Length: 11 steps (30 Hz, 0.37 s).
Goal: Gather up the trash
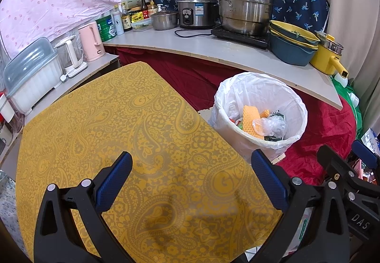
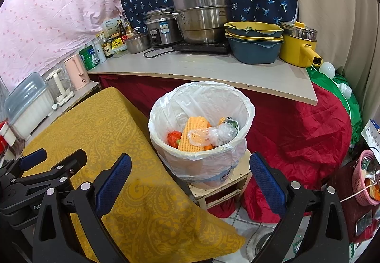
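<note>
A bin lined with a white bag point(image 1: 260, 141) point(image 2: 201, 158) stands on a small stool beside the yellow patterned table point(image 1: 118, 134) point(image 2: 99, 134). Inside it lie orange foam netting point(image 2: 193, 131), a clear plastic bag point(image 2: 213, 134), a red scrap and a dark wrapper. My left gripper point(image 1: 191, 182) hovers open over the table's near part, nothing between its blue pads. My right gripper point(image 2: 190, 182) is open too, empty, in front of the bin at the table's right edge. Each gripper shows at the edge of the other's view.
A grey counter point(image 1: 213, 49) behind the bin carries steel pots, a rice cooker, stacked bowls, a yellow pot, bottles. Kettles and a dish box stand at the left. Red cloth drapes below the counter. A pink basket point(image 2: 367, 179) sits at the right, tiled floor below.
</note>
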Tool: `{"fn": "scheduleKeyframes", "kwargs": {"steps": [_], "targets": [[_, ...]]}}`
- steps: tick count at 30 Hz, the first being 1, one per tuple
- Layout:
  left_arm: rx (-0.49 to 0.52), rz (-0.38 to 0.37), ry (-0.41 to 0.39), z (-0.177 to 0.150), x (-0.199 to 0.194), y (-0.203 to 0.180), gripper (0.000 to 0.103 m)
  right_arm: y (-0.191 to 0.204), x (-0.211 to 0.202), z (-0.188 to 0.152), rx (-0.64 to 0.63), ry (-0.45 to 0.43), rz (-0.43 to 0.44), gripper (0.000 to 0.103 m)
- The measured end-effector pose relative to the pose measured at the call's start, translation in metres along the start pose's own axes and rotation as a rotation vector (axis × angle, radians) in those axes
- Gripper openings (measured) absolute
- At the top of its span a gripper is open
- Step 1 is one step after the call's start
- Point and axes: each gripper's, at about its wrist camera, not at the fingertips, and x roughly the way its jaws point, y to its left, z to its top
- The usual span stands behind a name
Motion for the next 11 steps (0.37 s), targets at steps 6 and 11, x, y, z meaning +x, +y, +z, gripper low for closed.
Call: {"fn": "scheduleKeyframes", "kwargs": {"steps": [6,11], "targets": [[0.002,-0.012,0.01,-0.001,0.004,-0.002,0.096,-0.004,0.002,-0.002,0.001,0.002,-0.003,0.096],[0.012,-0.031,0.013,-0.002,0.007,-0.006,0.096,-0.013,0.003,-0.008,0.014,0.003,-0.007,0.096]]}}
